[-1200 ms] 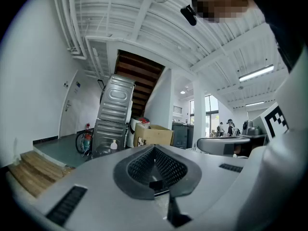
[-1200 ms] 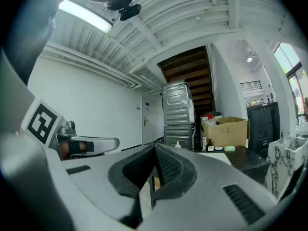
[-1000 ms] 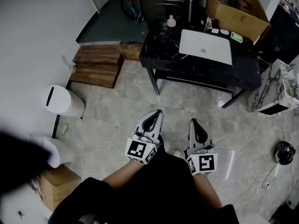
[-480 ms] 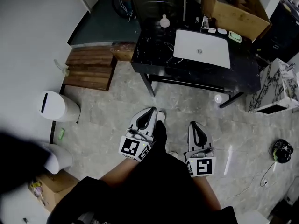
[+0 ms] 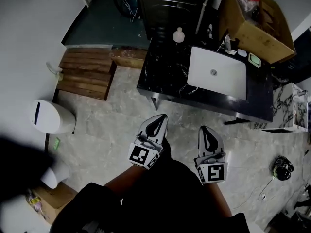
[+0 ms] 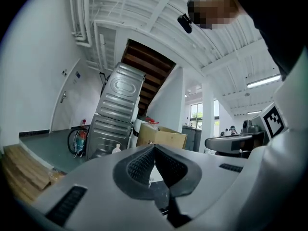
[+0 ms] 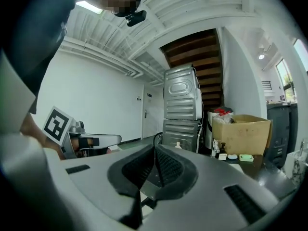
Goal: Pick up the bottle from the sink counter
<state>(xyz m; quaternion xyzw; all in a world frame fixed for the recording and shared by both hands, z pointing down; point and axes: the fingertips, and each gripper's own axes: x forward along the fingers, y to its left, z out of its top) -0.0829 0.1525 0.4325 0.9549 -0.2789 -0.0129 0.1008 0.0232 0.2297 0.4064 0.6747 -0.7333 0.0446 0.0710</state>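
Down close to the body, both pairs of tongs are held low over the person's lap. The left tongs are pressed together at the tips with nothing between them, and the left gripper view confirms it: the ribbed pads meet at a point. It's the same with the right tongs, which are pinched closed and empty. So neither of the 2 is ready to take anything yet.

A stretch of pale stone floor lies between the tongs and the black marble worktop, so the step in hand is the approach.

The white sink is set into the right half of the worktop. The bottle stands upright at the far back edge, left of the sink and well apart from both tongs. It looks like a small, pale, round-bodied bottle with a narrow neck, though at this range the cap can't be made out. Both gripper views show it as a tiny white shape.

Behind it stands a ribbed metal appliance, with a cardboard box off to the right.

To do this well, close in first and then spread 1 pair of tongs wide before reaching. Come in level over the bare marble left of the sink. Grip the body below the neck, because a narrow top could slip. Watch the appliance just behind, as pushing too far could tip the bottle against it.
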